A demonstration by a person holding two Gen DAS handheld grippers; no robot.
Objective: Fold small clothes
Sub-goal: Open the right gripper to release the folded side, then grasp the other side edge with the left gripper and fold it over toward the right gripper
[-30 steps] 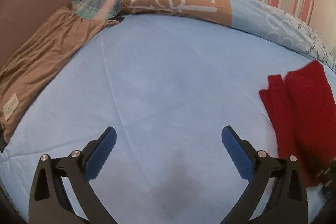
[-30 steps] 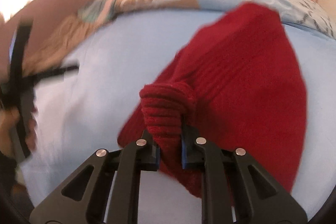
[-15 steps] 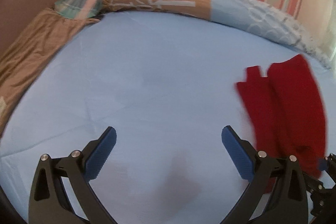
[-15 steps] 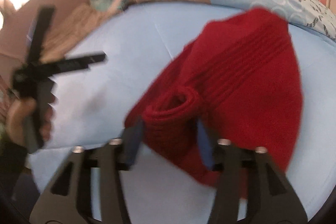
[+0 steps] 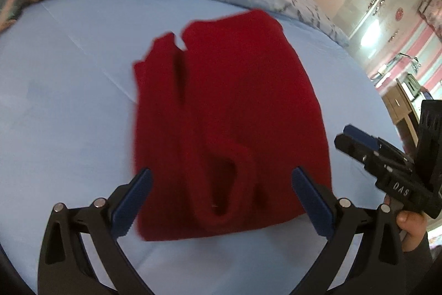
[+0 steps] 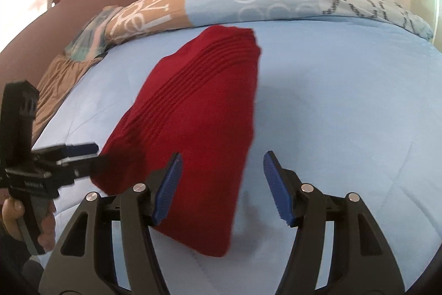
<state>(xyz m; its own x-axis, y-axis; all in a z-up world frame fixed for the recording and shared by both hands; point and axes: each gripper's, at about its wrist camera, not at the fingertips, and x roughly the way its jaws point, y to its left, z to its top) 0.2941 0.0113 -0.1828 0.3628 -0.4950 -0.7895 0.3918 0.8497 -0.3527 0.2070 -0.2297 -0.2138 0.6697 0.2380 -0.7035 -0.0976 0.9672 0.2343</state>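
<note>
Red knit garment (image 5: pixel 229 112) folded, seemingly.

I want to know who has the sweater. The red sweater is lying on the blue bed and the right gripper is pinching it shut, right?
Not quite. The right gripper is open, its jaws spread and holding nothing; the right wrist view shows it. The red sweater does lie on the blue bed.

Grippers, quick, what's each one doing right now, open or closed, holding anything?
Left gripper: open, holding nothing, jaws spread either side of the red sweater.
Right gripper: open, holding nothing, over the sweater's near edge.
</note>
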